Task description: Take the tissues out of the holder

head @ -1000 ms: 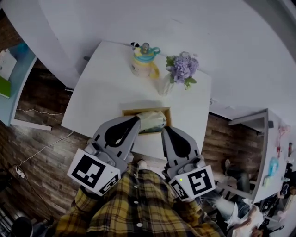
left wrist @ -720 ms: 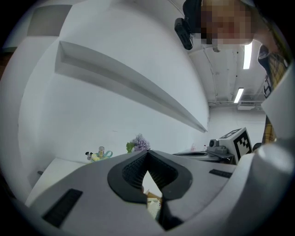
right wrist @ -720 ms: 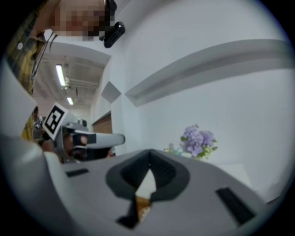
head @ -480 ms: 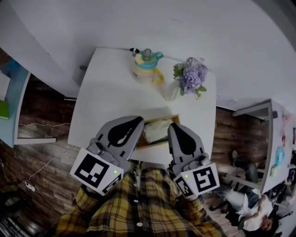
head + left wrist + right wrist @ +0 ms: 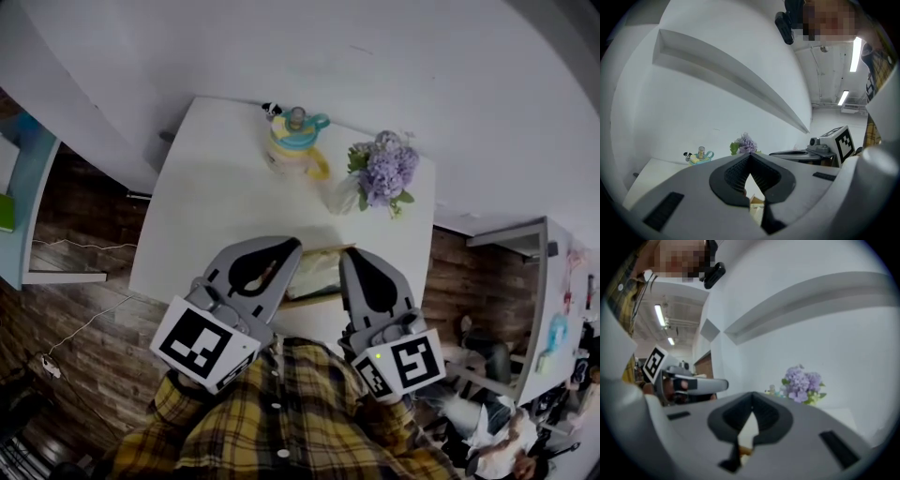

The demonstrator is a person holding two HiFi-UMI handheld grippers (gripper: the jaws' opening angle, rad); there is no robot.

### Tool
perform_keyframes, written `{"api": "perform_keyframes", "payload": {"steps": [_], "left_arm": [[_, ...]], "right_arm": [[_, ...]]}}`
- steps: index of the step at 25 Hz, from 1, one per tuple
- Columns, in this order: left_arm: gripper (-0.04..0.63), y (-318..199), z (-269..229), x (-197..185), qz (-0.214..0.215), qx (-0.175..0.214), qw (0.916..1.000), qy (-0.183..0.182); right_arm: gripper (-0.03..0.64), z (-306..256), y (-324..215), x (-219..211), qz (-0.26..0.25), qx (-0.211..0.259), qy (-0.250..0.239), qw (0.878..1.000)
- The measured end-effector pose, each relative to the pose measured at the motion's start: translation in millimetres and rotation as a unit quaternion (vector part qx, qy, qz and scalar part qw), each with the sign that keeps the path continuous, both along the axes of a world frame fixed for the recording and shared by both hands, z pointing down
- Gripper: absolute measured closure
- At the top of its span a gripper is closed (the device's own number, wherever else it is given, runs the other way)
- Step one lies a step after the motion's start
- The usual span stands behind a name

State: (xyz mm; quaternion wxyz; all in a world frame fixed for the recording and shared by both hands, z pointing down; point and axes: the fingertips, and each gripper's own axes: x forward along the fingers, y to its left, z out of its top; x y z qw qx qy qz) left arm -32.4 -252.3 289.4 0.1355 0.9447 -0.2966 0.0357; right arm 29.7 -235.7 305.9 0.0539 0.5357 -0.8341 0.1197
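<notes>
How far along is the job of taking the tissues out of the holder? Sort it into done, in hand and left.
Done: nothing yet; the tissues sit inside the wooden holder on the table.
In hand: the left gripper and right gripper flank the holder, both with jaws shut and empty.
Left: open a gripper, grip the tissues and lift them out.

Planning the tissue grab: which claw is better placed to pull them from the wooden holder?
Left, marginally. The left claw overlaps the rectangular wooden tissue holder, right beside the pale tissues; the right claw sits at its right edge. Both are shut, so either must open first.
</notes>
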Motion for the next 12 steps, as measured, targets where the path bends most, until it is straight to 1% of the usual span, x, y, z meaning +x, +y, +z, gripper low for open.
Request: {"api": "perform_keyframes", "payload": {"steps": [2, 6, 9, 10, 12], "left_arm": [[0.584, -1.1, -0.6, 5.2, -0.002, 0.002, 1.0000, 0.005], [0.583, -1.1, -2.8, 16.0, -0.002, -0.007, 0.9999, 0.015], [0.581, -0.8, -3.8, 22.3, 0.004, -0.005, 0.9999, 0.014], [0.571, -0.4, -3.4, 24.0, 0.006, -0.005, 0.9999, 0.012], [0.531, -0.3, -2.3, 25.9, 0.006, -0.003, 1.0000, 0.006]], "right_arm": [[0.606, -0.5, -1.4, 3.7, -0.003, 0.001, 0.002, 1.000], [0.606, -0.8, -1.4, 14.4, -0.001, 0.001, 0.000, 1.000], [0.606, -1.4, -1.1, 21.7, 0.000, 0.002, -0.002, 1.000], [0.606, -1.5, -0.8, 23.6, 0.000, 0.003, -0.002, 1.000], [0.606, -1.3, -0.5, 25.5, -0.001, 0.004, -0.003, 1.000]]}}
